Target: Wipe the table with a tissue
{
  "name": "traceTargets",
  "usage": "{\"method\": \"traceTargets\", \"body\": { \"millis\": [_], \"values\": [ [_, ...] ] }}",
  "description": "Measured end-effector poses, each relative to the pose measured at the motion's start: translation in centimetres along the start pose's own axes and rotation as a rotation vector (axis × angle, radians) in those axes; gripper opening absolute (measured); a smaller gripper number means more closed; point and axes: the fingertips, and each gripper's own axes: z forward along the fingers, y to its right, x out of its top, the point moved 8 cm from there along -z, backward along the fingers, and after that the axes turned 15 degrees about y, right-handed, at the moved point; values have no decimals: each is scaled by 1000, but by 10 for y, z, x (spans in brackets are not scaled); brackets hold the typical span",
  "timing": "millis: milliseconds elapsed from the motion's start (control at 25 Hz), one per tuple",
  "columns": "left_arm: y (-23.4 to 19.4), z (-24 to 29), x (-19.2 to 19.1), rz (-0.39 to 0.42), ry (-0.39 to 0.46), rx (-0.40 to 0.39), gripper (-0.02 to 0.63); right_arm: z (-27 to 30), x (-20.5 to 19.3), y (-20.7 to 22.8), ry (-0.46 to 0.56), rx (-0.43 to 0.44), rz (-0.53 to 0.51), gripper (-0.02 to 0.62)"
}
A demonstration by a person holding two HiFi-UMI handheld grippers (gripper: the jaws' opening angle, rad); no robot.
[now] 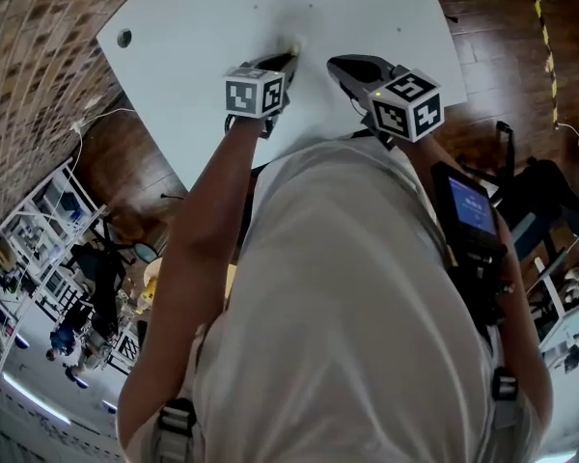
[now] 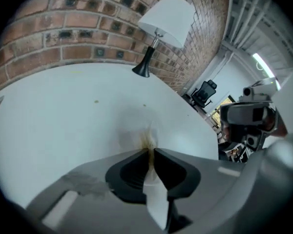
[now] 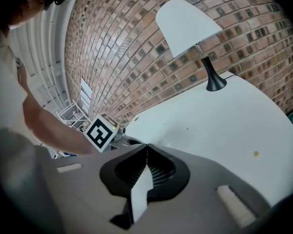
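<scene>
A crumpled white tissue (image 2: 147, 136), stained yellow-brown at its pinched end, lies pressed on the white table (image 2: 63, 116). My left gripper (image 2: 151, 150) is shut on it, pointing steeply down. In the head view the left gripper (image 1: 289, 58) sits at the table's near part with the tissue (image 1: 295, 43) at its tips. My right gripper (image 1: 334, 65) hovers just to its right, apart from the tissue. In the right gripper view its jaws (image 3: 147, 145) meet with nothing between them, and the left gripper's marker cube (image 3: 101, 131) shows beyond them.
A lamp with a white shade (image 2: 167, 19) and black base (image 2: 142, 70) stands at the table's far side by the brick wall (image 2: 78, 28). Small specks (image 2: 96, 101) and a yellowish spot (image 3: 256, 153) mark the tabletop. A cable hole (image 1: 124, 38) sits near one edge.
</scene>
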Motion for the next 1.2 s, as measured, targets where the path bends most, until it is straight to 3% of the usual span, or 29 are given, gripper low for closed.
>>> {"method": "traceTargets", "body": {
  "millis": [120, 320, 520, 840, 1200],
  "values": [
    [-1, -8, -1, 35, 115, 8, 46, -2, 2, 3, -4, -8, -28, 9],
    [-43, -39, 10, -59, 246, 183, 48, -1, 1, 5, -30, -2, -87, 9],
    [-72, -45, 28, -44, 243, 305, 49, -7, 4, 6, -59, 5, -151, 9],
    [-92, -17, 64, -12, 242, 371, 49, -26, 8, 21, -60, -32, -151, 9],
    [-105, 10, 80, 25, 177, 428, 49, -54, 12, 36, -40, -77, -117, 9]
  ]
}}
